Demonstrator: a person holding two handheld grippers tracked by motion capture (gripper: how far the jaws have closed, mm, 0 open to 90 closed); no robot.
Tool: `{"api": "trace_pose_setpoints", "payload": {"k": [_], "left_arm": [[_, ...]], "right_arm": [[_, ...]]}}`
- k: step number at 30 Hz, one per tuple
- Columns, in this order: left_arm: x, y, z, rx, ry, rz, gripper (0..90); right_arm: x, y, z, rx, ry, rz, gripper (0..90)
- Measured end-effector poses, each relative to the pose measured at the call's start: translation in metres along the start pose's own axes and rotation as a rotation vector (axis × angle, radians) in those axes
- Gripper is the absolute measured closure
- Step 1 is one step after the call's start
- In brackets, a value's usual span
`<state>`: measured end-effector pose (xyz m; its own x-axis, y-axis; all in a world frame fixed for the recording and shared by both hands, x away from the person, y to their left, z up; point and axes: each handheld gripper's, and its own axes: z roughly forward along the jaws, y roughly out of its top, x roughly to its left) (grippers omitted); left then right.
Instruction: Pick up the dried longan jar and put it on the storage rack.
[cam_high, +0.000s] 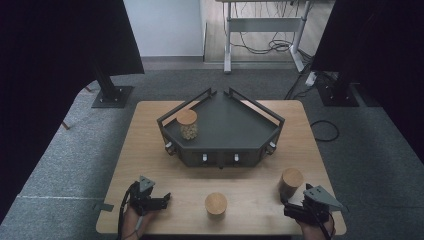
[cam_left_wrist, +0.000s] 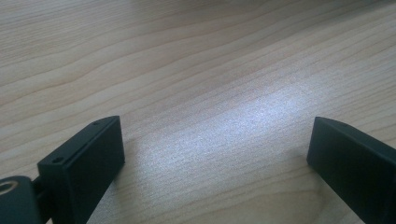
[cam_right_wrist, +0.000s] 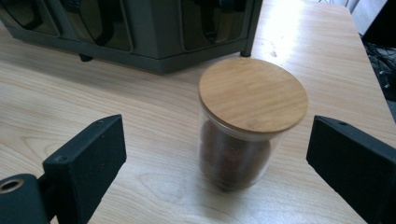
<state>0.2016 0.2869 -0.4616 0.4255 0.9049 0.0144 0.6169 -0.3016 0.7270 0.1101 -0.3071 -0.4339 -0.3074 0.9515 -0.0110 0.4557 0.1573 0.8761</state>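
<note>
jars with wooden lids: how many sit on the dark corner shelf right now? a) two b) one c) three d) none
b: a single jar stands at the left end of the shelf, while the other two jars stand on the table in front of it.

Dim room, dark corners, soft glare on table (cam_left_wrist: 261, 116) — close views slightly blurred

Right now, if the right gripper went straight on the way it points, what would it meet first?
Most likely the glass jar with the wooden lid, standing upright ahead of the right gripper, whose jaws are open; the grey rack lies behind it.
</note>
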Motion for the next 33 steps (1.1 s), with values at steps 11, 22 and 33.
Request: {"api": "trace_pose_setpoints", "payload": {"k": [11, 22, 33], "left_arm": [[-0.001, 0.001, 0.001, 0.007, 0.008, -0.008, 0.9], [-0.001, 0.002, 0.001, 0.010, 0.011, -0.010, 0.0], [-0.001, 0.002, 0.001, 0.009, 0.012, -0.010, 0.0]], "right_arm": [[0.006, 0.006, 0.004, -0.002, 0.029, -0.013, 4.1], [0.011, 0.014, 0.008, -0.005, 0.057, -0.019, 4.1], [0.018, 0.020, 0.013, -0.015, 0.094, -0.026, 4.1]]}}
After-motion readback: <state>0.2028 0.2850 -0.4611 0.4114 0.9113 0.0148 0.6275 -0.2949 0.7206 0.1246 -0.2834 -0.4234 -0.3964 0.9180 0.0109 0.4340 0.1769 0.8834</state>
